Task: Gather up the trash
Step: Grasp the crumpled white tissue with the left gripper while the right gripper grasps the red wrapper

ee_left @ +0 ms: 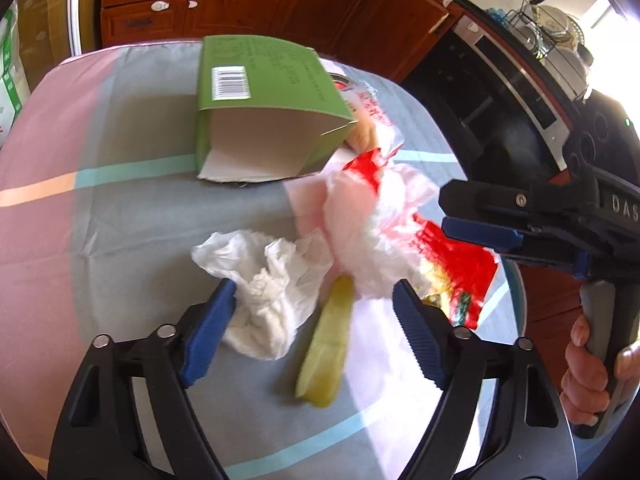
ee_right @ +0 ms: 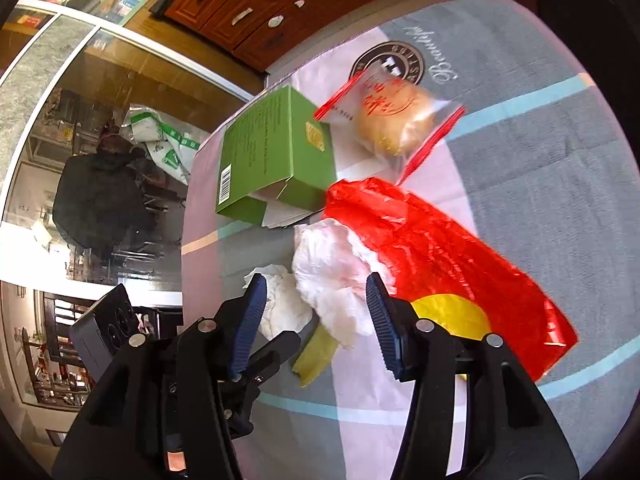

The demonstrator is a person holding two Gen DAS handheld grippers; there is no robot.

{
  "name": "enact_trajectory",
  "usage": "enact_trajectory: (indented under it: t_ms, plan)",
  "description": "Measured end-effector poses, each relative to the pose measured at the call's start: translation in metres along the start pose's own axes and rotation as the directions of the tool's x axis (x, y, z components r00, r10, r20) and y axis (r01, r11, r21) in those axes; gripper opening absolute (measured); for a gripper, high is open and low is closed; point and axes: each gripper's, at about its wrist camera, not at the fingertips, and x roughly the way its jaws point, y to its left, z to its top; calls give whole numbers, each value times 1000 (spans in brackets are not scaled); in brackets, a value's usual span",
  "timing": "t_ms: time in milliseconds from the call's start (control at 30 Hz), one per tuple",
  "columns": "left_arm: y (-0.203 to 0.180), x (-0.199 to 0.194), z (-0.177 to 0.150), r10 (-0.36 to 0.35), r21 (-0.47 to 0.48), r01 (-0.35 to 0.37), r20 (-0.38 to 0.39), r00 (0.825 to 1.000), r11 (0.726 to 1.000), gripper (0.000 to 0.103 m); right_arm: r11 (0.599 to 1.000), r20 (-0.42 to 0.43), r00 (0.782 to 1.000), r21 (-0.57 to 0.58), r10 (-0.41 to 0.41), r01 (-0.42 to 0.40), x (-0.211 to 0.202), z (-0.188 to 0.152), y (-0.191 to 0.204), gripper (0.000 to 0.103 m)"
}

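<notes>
Gathering step: left hand-held gripper (ee_left: 312, 312) hangs wide open, empty, over the crumpled white tissue wad (ee_left: 264, 296) just in front of the green cardboard box (ee_left: 264, 108); next, close on it.

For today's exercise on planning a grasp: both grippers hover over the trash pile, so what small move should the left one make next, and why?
Probably lower the left gripper and close on the crumpled white tissue. Its jaws stand open and empty, the tissue lies just ahead by the left finger, and the yellow-green peel lies between them.
</notes>
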Motion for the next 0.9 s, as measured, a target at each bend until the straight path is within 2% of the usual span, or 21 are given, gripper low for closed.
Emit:
enact_trajectory:
  t_ms: [133, 300, 400, 467, 567, 667, 733, 767, 800, 833, 867, 900]
  plan:
    - [-20, 13, 9, 13, 14, -13, -2, 1000, 1000, 91, 999, 38, 999, 46, -19, 17, -17, 3, -24, 55]
    - [-25, 34, 14, 96, -21, -97, -37, 995, 995, 92, 996, 71, 994, 59, -78, 74, -28, 2, -48, 57]
    - [-22, 37, 16, 187, -31, -187, -21, 982, 982, 92, 988, 108, 983, 40, -150, 146, -38, 0, -61, 67]
    - [-13, 32, 14, 218, -35, -218, -13, 976, 975, 92, 979, 130, 970, 16, -206, 205, -43, -1, -67, 76]
    - [2, 28, 10, 240, -37, -241, -28, 970, 970, 91, 969, 104, 964, 11, -245, 246, -38, -6, -81, 76]
    - [5, 24, 5, 263, -17, -264, -31, 964, 964, 90, 971, 69, 969, 32, -239, 237, -27, -17, -94, 76]
    - [0, 24, 3, 276, 0, -276, -20, 961, 961, 76, 974, 46, 973, 40, -226, 224, -16, -25, -96, 76]
    - [-3, 23, 3, 270, 15, -270, -14, 963, 963, 58, 975, 35, 975, 36, -220, 219, -11, -29, -95, 77]
    - [-6, 22, 2, 252, 22, -251, -14, 968, 968, 34, 970, 62, 968, 11, -242, 242, -10, -33, -89, 76]
    - [-10, 22, 2, 226, 22, -225, -21, 974, 974, 24, 970, 74, 967, -12, -242, 244, -8, -36, -83, 70]
    - [-13, 22, 2, 217, 29, -216, -24, 976, 976, 17, 974, 67, 972, -21, -225, 227, -5, -38, -78, 49]
    - [-18, 22, 1, 228, 45, -227, -14, 974, 973, 14, 976, 53, 975, -22, -214, 216, -1, -40, -74, 31]
